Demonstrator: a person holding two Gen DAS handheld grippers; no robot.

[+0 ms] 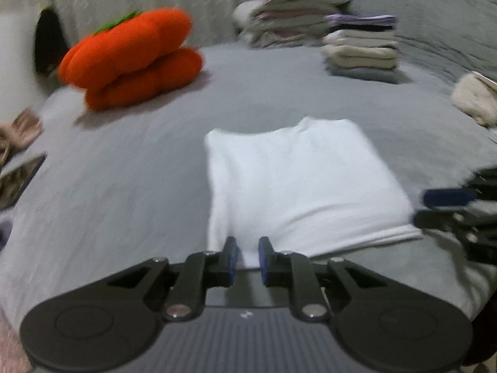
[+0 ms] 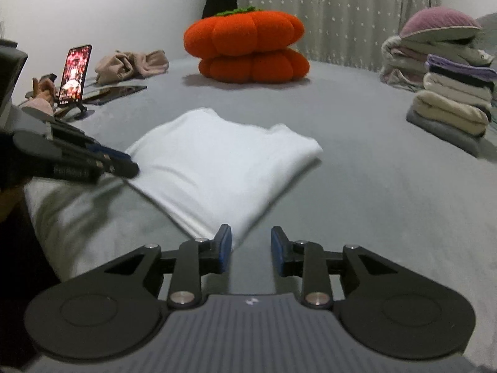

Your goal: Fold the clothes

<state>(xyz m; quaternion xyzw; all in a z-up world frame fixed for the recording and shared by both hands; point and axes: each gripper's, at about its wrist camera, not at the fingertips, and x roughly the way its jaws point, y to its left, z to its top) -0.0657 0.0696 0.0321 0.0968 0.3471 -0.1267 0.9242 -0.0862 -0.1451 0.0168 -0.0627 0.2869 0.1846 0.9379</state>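
Now a folded white garment (image 1: 298,183) lies flat on the grey bed (image 1: 124,186).
Left wrist view: the left hand-held gripper (image 1: 248,256) stands slightly apart at the garment's near edge, cloth showing in the gap. Right wrist view: the right hand-held gripper (image 2: 251,248) is apart, its left pad at the garment's (image 2: 217,168) near corner.

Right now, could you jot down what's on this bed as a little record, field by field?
surface: grey bed
being folded: white garment, folded flat, mid-bed
left gripper: jaws parted, garment's near edge between them, not clamped
right gripper: jaws parted, nothing between them, just off the garment's near corner
done piles: folded stacks, far right
waiting: beige garment, crumpled, far left
other: orange pumpkin cushion; lit phone on a stand
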